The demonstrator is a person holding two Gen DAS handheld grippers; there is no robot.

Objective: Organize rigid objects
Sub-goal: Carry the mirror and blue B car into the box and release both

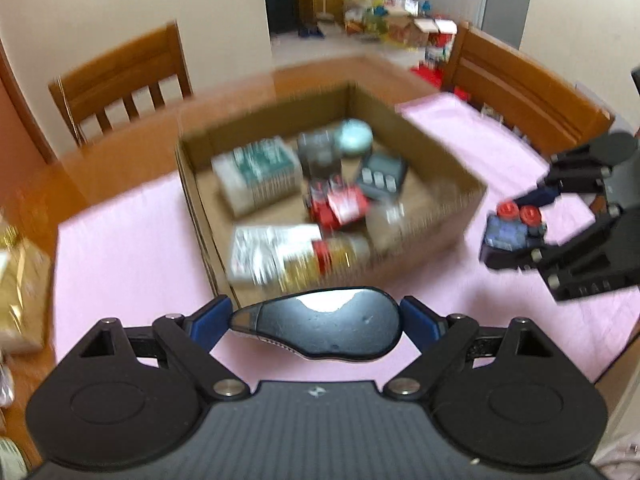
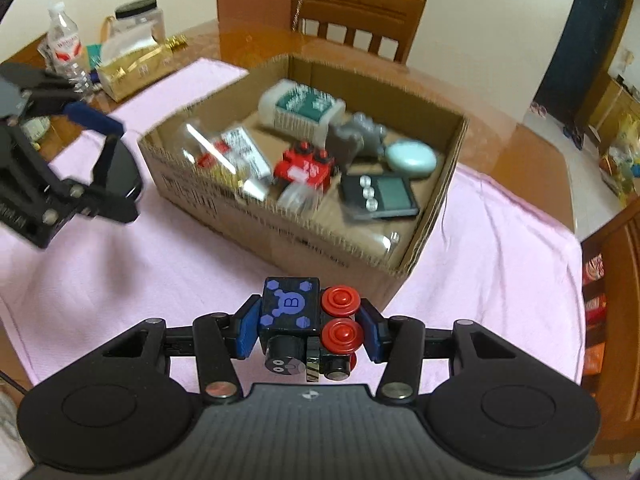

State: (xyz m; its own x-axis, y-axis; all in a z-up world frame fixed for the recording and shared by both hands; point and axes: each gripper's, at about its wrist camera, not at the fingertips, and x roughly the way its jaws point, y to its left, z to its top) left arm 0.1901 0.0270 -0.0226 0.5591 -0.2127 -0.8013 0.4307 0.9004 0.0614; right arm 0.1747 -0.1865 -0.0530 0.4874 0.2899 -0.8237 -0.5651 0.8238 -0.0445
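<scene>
My left gripper (image 1: 316, 324) is shut on a black computer mouse (image 1: 320, 322) and holds it above the pink cloth, just short of the near wall of the cardboard box (image 1: 440, 152). It also shows in the right wrist view (image 2: 106, 168). My right gripper (image 2: 306, 326) is shut on a black and blue toy train with red wheels (image 2: 308, 316), held near the box's wall (image 2: 280, 236). It also shows in the left wrist view (image 1: 516, 236). The box holds a red toy train (image 2: 306, 168), a white and green pack (image 2: 300, 108), a dark calculator (image 2: 378, 196), a pale blue oval case (image 2: 410, 158) and other items.
A pink cloth (image 2: 500, 248) covers the wooden table under the box. A gold tissue box (image 2: 134, 66), a water bottle (image 2: 66, 46) and a plastic jar (image 2: 138, 18) stand at the table's far left. Wooden chairs (image 1: 120, 80) stand around the table.
</scene>
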